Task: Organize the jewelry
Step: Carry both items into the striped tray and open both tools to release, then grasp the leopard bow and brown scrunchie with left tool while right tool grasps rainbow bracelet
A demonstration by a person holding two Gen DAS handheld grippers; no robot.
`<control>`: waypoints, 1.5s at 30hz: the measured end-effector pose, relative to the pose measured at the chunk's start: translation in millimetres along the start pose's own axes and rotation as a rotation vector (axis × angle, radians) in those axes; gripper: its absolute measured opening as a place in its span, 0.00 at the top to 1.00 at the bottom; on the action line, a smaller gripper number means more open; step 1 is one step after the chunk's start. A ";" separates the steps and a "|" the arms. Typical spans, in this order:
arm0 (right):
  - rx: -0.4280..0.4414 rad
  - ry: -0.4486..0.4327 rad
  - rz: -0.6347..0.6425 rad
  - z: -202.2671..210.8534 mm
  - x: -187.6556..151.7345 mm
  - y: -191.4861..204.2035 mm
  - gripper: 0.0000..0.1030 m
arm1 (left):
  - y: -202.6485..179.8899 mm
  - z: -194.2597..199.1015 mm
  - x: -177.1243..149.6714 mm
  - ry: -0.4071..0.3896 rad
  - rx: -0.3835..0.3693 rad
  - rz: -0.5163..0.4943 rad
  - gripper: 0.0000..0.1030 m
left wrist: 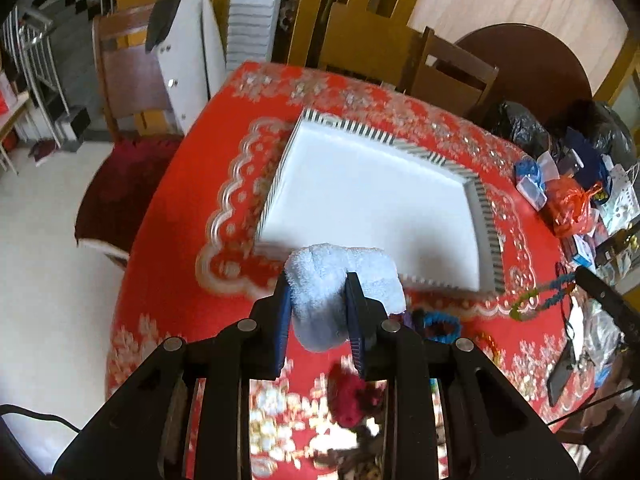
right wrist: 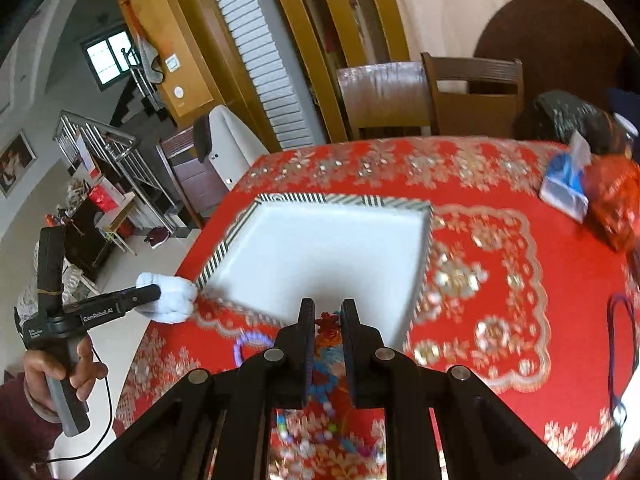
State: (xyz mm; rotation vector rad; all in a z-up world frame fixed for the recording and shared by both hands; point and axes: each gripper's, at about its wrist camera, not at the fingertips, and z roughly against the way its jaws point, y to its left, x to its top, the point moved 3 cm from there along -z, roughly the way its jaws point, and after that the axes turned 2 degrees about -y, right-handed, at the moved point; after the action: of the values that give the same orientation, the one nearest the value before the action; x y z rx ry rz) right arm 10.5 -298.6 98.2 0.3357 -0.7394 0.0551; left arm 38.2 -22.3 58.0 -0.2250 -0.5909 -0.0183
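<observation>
Closest to us, the right gripper (right wrist: 327, 306) is holding its fingers clenched on a bead strand (left wrist: 554, 286). From the left wrist view, that strand is dangling off the tip in blue, green and yellow, hanging above the bench (left wrist: 168, 216) rather than lying on it. We are judging this a thin pinch, since only a few beads are sitting between the pads.

Below it, more beads (right wrist: 244, 344) are lying loose on the red covering, just in front of the tray (right wrist: 240, 236). The tray is sitting empty, white inside with a striped rim.

Further out, the left gripper (left wrist: 318, 280) is grasping a rolled white cloth (left wrist: 344, 264), which is bulging well past the fingers on both sides. It is hovering over the tray's near left corner.

Bags (left wrist: 568, 200) and clutter are crowding the bench's far right edge.

What we are worrying about:
- the strand slipping out, because round beads are rolling easily under a narrow grip;
- its hanging loop catching the striped rim or dragging the loose beads as we are carrying it across;
- the cloth sagging free and landing in the tray, since only its middle is being squeezed.
</observation>
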 end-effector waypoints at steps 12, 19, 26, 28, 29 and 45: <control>-0.011 0.131 -0.063 -97.8 3.6 -18.7 0.88 | 5.1 -74.2 50.4 0.052 0.036 0.029 0.77; -0.147 0.250 -0.073 -117.8 -24.2 -54.0 0.88 | 21.5 -116.5 44.1 0.127 0.094 0.046 0.77; -0.170 0.249 -0.053 -116.1 -33.5 -59.4 0.66 | 22.7 -132.1 33.8 0.151 0.128 0.032 0.69; -0.152 0.230 -0.060 -110.5 -34.0 -56.2 0.58 | 21.0 -131.5 32.4 0.153 0.114 0.029 0.63; -0.145 0.220 -0.066 -107.1 -34.4 -54.7 0.58 | 20.2 -130.7 31.6 0.155 0.108 0.028 0.61; -0.030 0.094 -0.044 -30.5 -62.4 -1.9 0.58 | 6.6 -43.7 -3.7 0.038 0.127 -0.027 0.41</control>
State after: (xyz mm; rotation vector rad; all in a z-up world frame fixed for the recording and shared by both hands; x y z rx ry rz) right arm -15.6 -286.4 34.9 0.3190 -0.6390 0.0183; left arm 59.7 -25.4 19.4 -0.0934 -0.5546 -0.0109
